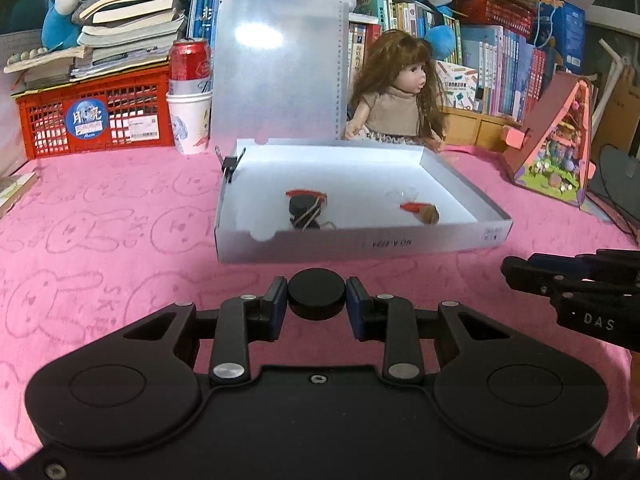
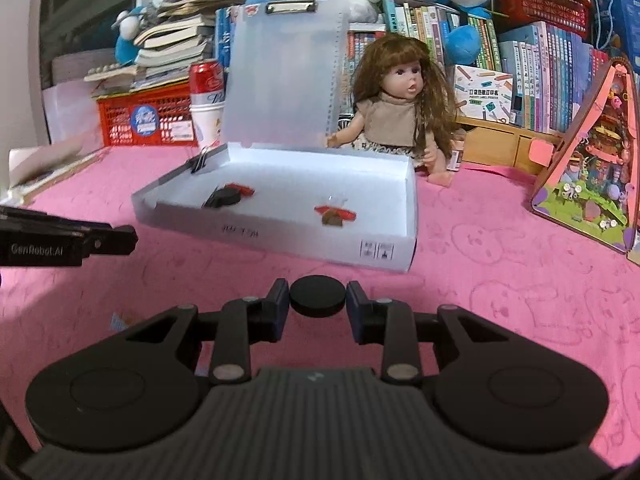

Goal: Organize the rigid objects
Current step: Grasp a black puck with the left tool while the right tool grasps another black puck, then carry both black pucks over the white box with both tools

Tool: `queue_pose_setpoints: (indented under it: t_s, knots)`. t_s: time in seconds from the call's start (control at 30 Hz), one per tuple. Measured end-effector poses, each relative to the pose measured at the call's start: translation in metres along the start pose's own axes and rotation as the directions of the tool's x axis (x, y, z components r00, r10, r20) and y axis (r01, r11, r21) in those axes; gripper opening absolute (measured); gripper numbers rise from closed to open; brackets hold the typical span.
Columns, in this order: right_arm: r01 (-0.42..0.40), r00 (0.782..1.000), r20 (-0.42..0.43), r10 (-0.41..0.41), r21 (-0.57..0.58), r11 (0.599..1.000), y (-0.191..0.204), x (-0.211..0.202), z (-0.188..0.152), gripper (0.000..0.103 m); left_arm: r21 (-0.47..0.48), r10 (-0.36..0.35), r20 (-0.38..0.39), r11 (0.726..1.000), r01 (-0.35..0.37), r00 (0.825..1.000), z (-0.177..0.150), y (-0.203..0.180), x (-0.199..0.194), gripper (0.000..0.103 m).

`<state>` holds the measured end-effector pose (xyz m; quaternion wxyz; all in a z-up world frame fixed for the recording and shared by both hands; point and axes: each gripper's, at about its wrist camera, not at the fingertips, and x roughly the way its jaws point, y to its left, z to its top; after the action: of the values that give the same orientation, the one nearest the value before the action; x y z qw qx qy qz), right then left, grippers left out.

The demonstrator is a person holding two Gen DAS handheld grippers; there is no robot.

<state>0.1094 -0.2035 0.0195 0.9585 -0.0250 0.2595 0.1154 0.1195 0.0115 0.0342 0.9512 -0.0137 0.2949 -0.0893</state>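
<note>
Altogether, two held discs (image 1: 316, 294), perhaps two boxed.

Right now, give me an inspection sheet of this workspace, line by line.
Surface: pink cloth with a rabbit pattern.
Job's things: white box, lid up; two small red-and-dark items lie inside it.
Clutter: doll, red can in a paper cup, red crate, pink toy house.
Grippers: left gripper shut on a black disc; right gripper shut on another black disc.
Cables: dark cable at the far right edge.
Surroundings: books and plush toys behind.
</note>
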Motion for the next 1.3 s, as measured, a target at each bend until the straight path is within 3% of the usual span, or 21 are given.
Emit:
queue_pose_setpoints:
  t_s: [0.27,0.9,1.3]
  knots:
    - [0.005,1.0,0.0,-0.005,0.029,1.0,-0.005,0.021,0.026,0.036,-0.037,0.012,-0.004,0.999,-0.012,1.0,0.035,0.005,0.022,0.03]
    - [-0.025,0.997,-0.072,0.036,0.141,0.99,-0.026,0.103,0.091,0.036,-0.123,0.01,-0.081,0.992,-0.02,0.997,0.113,0.015,0.115,0.03]
    - [0.01,0.989,-0.146,0.015,0.173,0.985,-0.033,0.154,0.112,0.036,-0.12,0.056,-0.12,0.99,-0.071,0.991,0.128,0.017,0.165,0.03]
